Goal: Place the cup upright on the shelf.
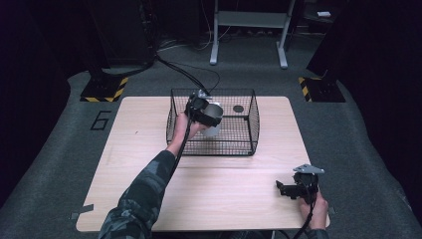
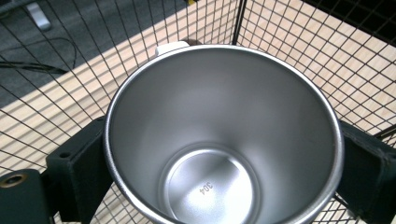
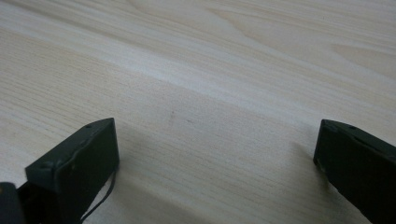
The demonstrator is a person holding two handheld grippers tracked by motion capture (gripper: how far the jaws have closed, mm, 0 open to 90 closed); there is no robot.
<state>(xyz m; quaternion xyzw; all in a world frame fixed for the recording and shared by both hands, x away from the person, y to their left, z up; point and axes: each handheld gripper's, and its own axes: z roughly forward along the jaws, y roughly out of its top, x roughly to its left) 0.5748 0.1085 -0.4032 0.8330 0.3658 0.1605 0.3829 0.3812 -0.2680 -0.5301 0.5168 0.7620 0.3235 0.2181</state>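
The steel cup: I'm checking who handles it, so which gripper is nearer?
Left. The left gripper clamps the steel cup over the wire basket; the right gripper rests at the table's near corner.

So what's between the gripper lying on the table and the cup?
Bare wooden table and the basket's front wire wall, in the high view, separate the right gripper from the cup.

Brushed, softly shiny steel cup; thin black wire-mesh basket; pale, smooth matt wood-grain bench; matt black fingers.

high view overlooks table; gripper views sit close.
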